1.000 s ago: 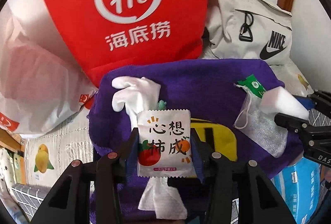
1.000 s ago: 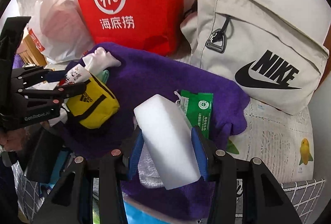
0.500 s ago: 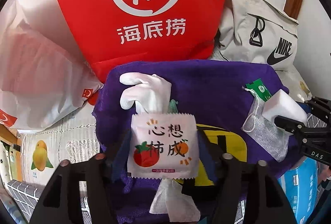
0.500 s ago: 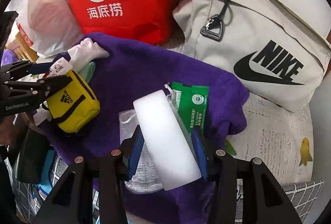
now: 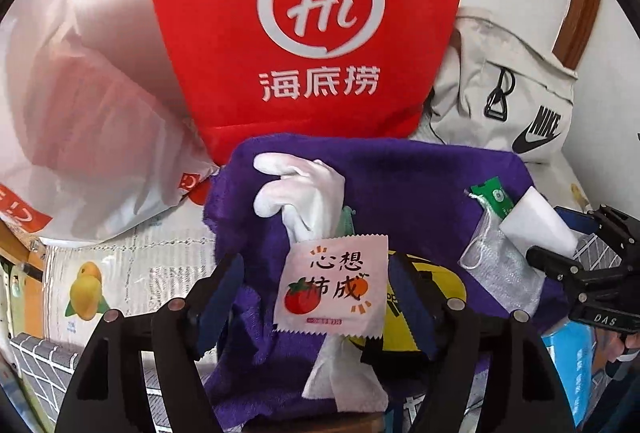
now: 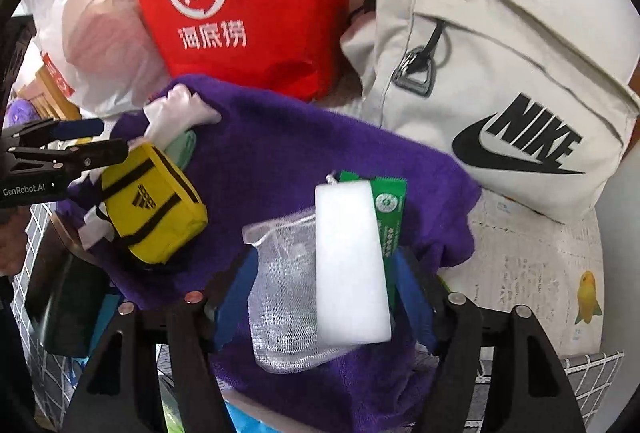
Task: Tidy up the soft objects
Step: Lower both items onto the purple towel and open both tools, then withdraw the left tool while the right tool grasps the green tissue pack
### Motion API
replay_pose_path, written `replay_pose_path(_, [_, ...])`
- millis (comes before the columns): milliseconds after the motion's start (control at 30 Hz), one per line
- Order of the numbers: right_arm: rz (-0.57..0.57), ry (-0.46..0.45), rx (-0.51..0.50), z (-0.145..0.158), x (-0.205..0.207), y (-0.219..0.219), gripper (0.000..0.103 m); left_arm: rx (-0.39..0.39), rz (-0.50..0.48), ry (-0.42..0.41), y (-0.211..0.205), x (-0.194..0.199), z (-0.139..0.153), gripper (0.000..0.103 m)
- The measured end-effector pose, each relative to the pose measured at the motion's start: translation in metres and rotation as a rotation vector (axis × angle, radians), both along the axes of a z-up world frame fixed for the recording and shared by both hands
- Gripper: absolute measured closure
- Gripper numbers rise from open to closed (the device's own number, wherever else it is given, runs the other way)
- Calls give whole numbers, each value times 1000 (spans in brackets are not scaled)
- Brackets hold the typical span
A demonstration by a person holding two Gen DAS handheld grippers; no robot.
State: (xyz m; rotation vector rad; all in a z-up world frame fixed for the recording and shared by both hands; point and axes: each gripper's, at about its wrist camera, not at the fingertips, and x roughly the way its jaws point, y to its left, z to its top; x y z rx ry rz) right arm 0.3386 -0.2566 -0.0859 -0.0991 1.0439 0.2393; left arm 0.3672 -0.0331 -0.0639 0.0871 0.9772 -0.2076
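Nearest to us in the left wrist view, the left gripper (image 5: 316, 297) has just been opening; its blue pads now stand clear on either side of the pink sachet (image 5: 332, 283), which lies flat between them without being pinched. The sachet is a square packet with zigzag edges, black characters and a printed tomato and orange. It rests on a crumpled white tissue (image 5: 344, 377), with a yellow pouch (image 6: 154, 203) just to its right, striped in black.

In the right wrist view, the right gripper (image 6: 324, 297) has likewise just been opening. Its jaws are spread around the white sponge block (image 6: 350, 261), a smooth, pale rectangular slab, with a gap on each side, so nothing is squeezed. The sponge lies on top of a silvery mesh bag (image 6: 280, 293) with a drawstring, and a green sachet (image 6: 390, 211) shows along its right edge.

All of this sits on a fuzzy purple towel (image 6: 288, 153). Further along it, beyond the pink sachet, a white glove (image 5: 304, 189) lies with its fingers pointing left.

At the far side, a red paper bag (image 5: 312, 25) with a white logo stands behind the towel, a white plastic bag (image 5: 88, 105) slumps to its left, and a beige backpack (image 6: 500, 93) leans to its right.
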Motion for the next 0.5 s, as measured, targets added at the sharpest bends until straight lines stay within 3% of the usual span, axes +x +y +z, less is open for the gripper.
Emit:
replay_pose_path(233, [-25, -46, 18, 28, -21, -7, 34, 2, 18, -28, 10, -26, 17, 30])
replay_pose_path(500, [-34, -97, 66, 57, -77, -7, 34, 30, 26, -54, 17, -88, 28, 30])
